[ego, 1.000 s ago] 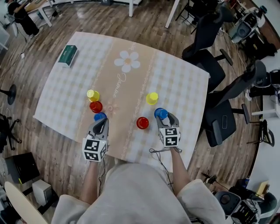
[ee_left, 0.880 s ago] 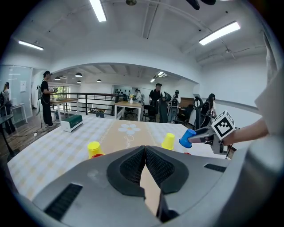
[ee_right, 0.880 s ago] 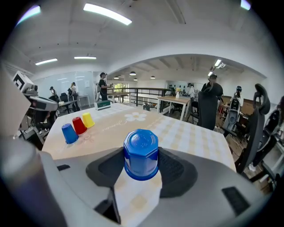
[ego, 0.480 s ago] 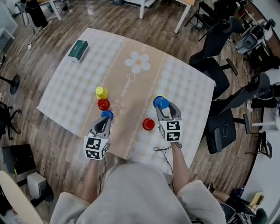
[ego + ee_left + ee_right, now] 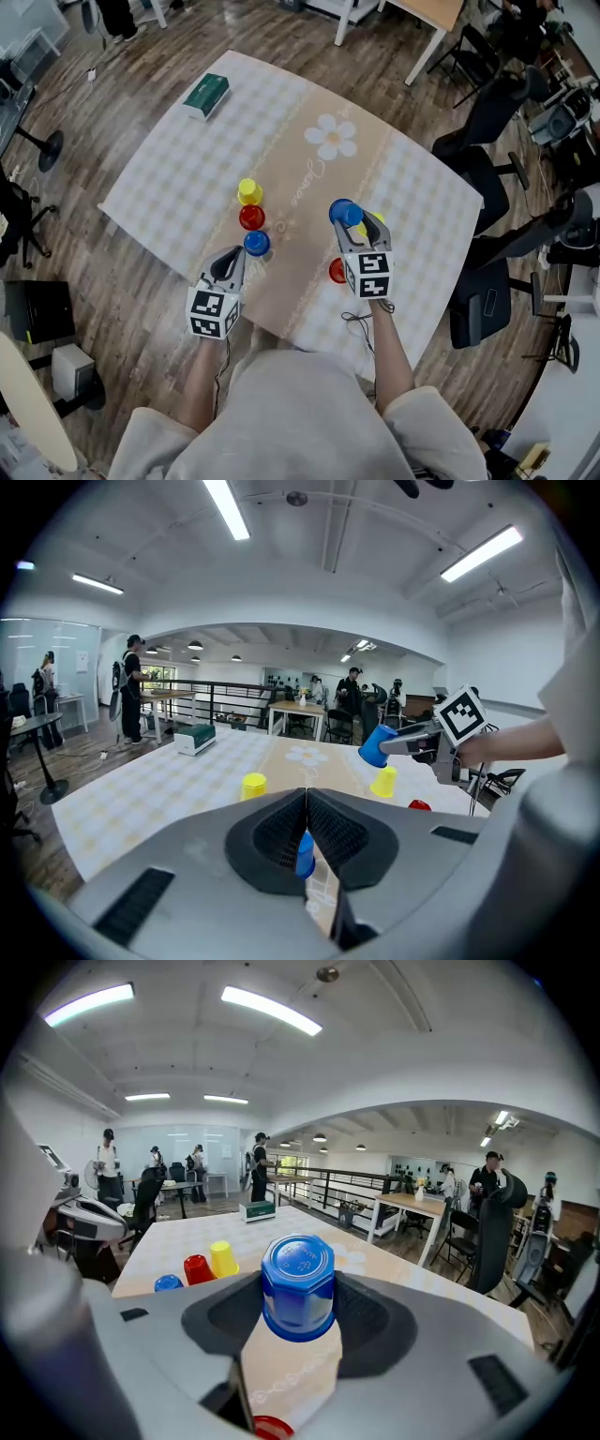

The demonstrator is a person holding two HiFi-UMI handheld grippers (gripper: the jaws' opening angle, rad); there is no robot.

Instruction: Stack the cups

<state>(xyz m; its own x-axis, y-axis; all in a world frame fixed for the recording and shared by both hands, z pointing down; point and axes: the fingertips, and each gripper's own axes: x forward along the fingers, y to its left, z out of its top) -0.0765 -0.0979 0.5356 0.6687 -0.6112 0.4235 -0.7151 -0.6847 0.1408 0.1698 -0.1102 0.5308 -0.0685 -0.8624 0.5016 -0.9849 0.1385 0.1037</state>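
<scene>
On the left side of the table, a yellow cup (image 5: 248, 191), a red cup (image 5: 251, 217) and a blue cup (image 5: 256, 244) stand upside down in a row. My left gripper (image 5: 235, 256) is shut just behind that blue cup (image 5: 305, 855), which shows through the gap under the jaws. My right gripper (image 5: 349, 225) is shut on a second blue cup (image 5: 344, 212), held upside down above the table (image 5: 297, 1283). Beneath it a second yellow cup (image 5: 376, 219) is partly hidden. Another red cup (image 5: 336, 272) stands close to the right gripper.
A green box (image 5: 205, 96) lies at the far left corner of the checked tablecloth (image 5: 178, 169), which has a daisy print (image 5: 330, 142). Office chairs (image 5: 487, 122) stand off the right edge, with wooden floor all round. People stand far off in the room.
My right gripper has lifted its blue cup off the table and carried it away from me, over the right yellow cup. The left gripper stays by the left blue cup.
</scene>
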